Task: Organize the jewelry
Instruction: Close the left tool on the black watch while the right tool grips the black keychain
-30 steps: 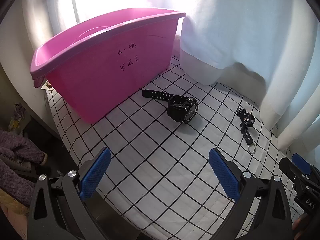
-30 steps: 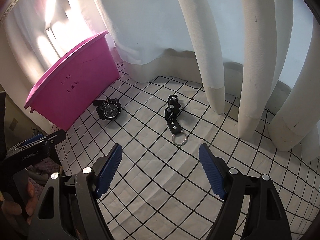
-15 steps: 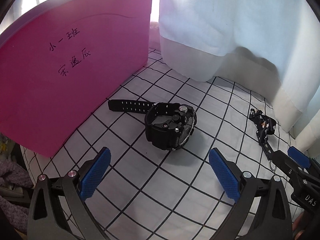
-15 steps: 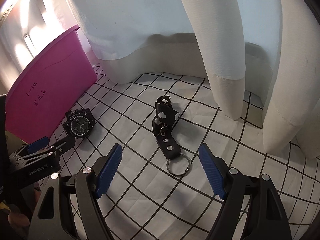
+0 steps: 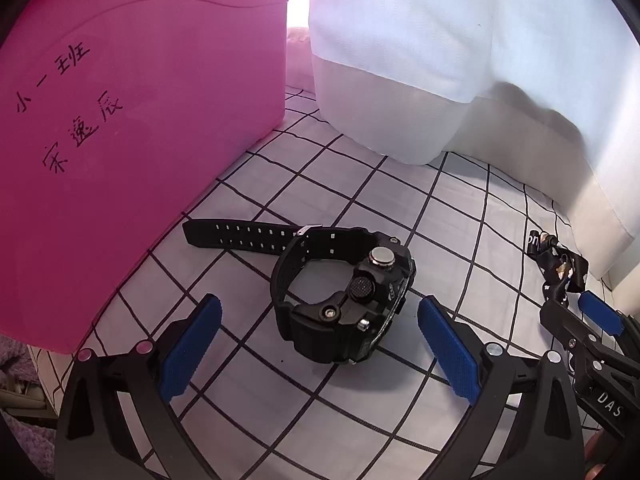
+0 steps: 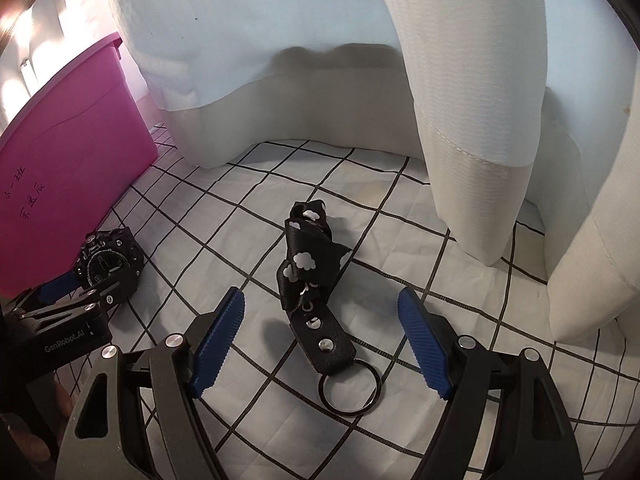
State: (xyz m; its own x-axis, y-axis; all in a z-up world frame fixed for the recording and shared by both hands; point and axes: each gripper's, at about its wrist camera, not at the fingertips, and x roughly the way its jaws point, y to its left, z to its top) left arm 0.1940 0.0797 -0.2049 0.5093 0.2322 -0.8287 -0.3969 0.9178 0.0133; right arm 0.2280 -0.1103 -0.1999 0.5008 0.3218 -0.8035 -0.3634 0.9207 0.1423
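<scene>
Beside the pink bin (image 5: 140, 152): I'm hovering over the watch (image 5: 344, 296).
Left gripper (image 5: 320, 344): spread wide, gripping nothing.
Right gripper (image 6: 320, 344): spread wide, straddling the key strap (image 6: 316, 304).

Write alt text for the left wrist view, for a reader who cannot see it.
A black wristwatch lies on its side on a white, black-gridded cloth, framed between the blue pads of the open left claw. A pink bin with handwritten characters stands at left, white curtains hang behind, and the right claw reaches toward a black keychain strap at the right edge.
</scene>
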